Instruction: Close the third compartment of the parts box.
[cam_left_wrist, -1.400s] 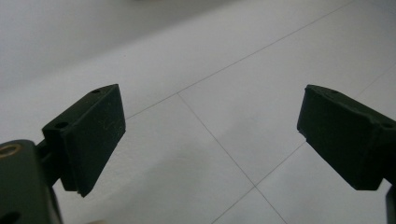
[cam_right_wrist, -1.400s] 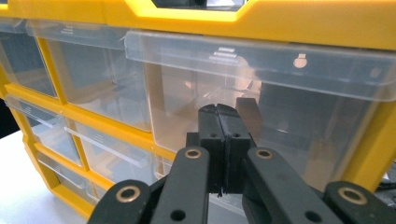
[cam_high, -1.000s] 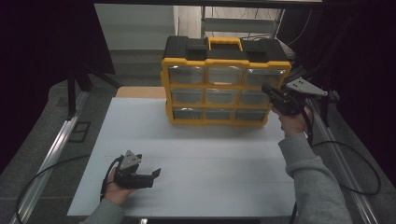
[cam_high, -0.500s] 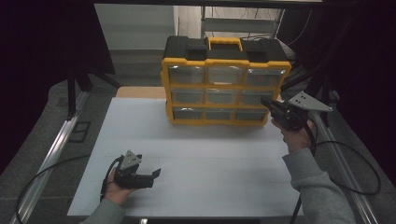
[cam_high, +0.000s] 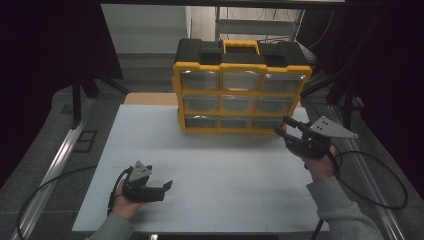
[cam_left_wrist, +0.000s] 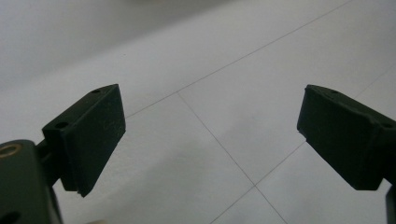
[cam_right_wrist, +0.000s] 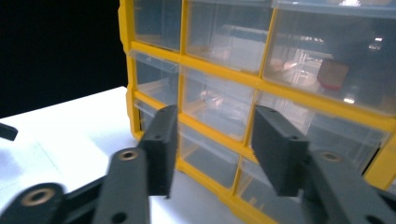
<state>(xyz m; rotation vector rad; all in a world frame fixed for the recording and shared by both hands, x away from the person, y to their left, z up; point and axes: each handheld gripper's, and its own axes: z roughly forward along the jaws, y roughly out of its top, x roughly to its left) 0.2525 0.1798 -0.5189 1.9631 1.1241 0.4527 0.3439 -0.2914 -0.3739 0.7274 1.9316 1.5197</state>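
Little looked done: the yellow drawer cabinet (cam_high: 241, 90) stood at the table's (cam_high: 200, 170) far edge, every drawer shut. The right gripper (cam_high: 284, 126) hovered by its bottom row, jaws apart and empty (the left gripper (cam_high: 167, 186) rested idle, also released)

A white table (cam_high: 210, 165) crossed by thin grid lines lies under both tongs. Beyond its far edge, past the right tongs, a strip of bare wood (cam_high: 150, 99) shows. A grey floor (cam_high: 45, 150) runs along the side of the left tongs, with a pale metal rail (cam_high: 60, 160) on it. Dark curtains (cam_high: 45, 50) close in on both sides. Far ahead stand a light wall (cam_high: 145, 25) and a metal shelf (cam_high: 260, 22).
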